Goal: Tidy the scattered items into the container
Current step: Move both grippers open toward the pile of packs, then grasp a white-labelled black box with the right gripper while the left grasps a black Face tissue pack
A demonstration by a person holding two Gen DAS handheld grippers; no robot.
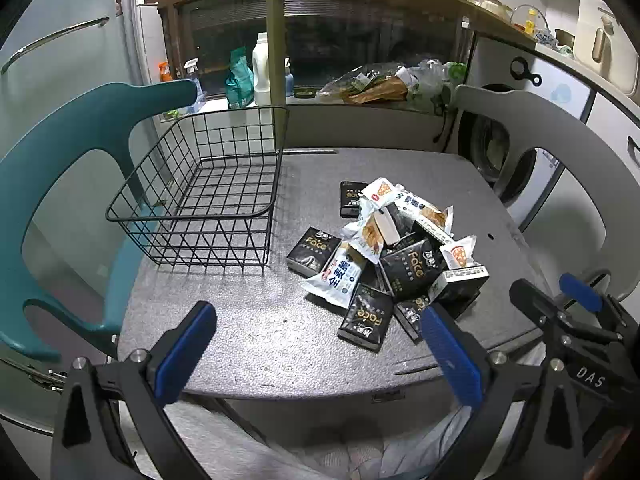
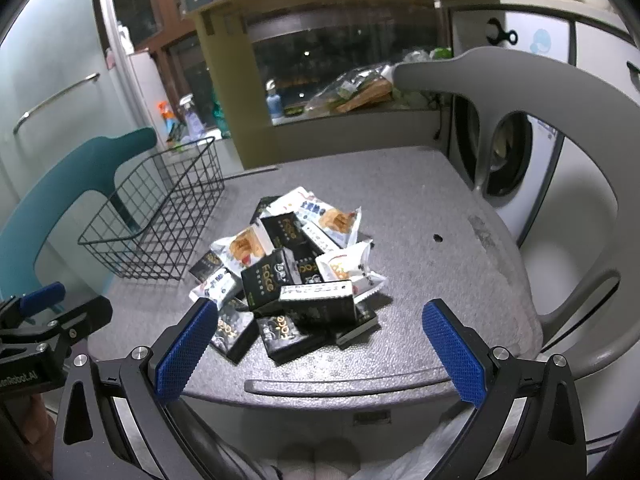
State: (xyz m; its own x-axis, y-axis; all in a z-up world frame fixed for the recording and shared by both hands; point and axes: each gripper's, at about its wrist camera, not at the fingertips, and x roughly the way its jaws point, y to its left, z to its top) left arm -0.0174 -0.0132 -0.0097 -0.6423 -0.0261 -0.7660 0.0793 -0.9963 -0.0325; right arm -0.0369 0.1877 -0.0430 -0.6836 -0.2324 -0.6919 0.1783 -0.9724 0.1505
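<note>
A heap of black "Face" packets and white snack wrappers [image 1: 396,252] [image 2: 294,268] lies on the grey speckled table [image 1: 248,328] [image 2: 420,208]. An empty black wire basket [image 1: 204,196] [image 2: 160,216] stands to the heap's left. My left gripper [image 1: 316,320] is open at the table's near edge, nothing between its blue pads, the heap just ahead of its right finger. My right gripper [image 2: 320,316] is open too, its fingers either side of the heap's near end and apart from the packets. The right gripper [image 1: 560,300] shows at the lower right of the left wrist view, the left gripper [image 2: 52,308] at the lower left of the right one.
A teal chair [image 1: 80,152] [image 2: 80,176] stands left of the table behind the basket, a grey chair [image 1: 560,144] [image 2: 540,100] on the right. Behind are a wooden shelf unit [image 1: 276,40], bottles on a sill [image 1: 262,68] and a washing machine [image 2: 508,152].
</note>
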